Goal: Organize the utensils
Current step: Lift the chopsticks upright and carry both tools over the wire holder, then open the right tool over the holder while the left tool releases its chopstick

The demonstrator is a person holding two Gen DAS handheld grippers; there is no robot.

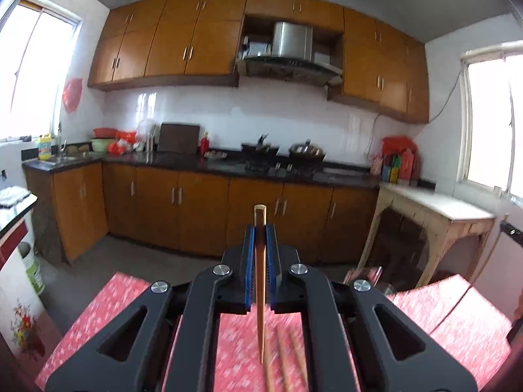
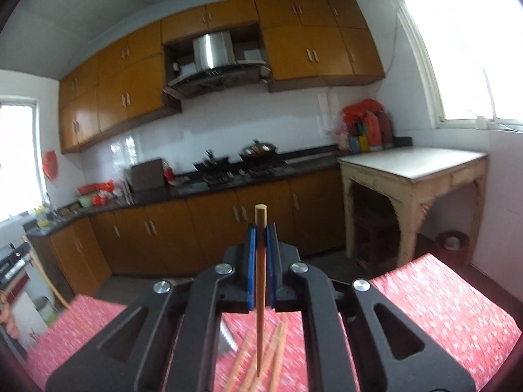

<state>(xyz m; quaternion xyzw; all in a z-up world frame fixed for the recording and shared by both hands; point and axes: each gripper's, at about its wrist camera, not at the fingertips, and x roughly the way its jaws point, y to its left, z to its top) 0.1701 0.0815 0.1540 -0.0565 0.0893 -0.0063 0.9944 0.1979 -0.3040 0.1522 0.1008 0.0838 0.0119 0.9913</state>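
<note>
My left gripper (image 1: 260,232) is shut on a wooden chopstick (image 1: 260,294), which stands upright between the blue pads with its thick end on top and its thin tip hanging above the red patterned tablecloth (image 1: 108,307). My right gripper (image 2: 260,232) is likewise shut on another upright chopstick (image 2: 260,310). More loose chopsticks (image 1: 287,359) lie blurred on the cloth below the left gripper, and several chopsticks (image 2: 261,359) lie under the right one. In the right wrist view the left gripper (image 2: 13,261) shows at the far left edge with a chopstick (image 2: 49,281).
A kitchen lies ahead: a dark countertop (image 1: 209,163) with woks on a stove (image 1: 264,160), brown cabinets above and below. A pale wooden side table (image 2: 415,163) stands at the right under a window. A metal cup (image 1: 372,277) shows past the table's far edge.
</note>
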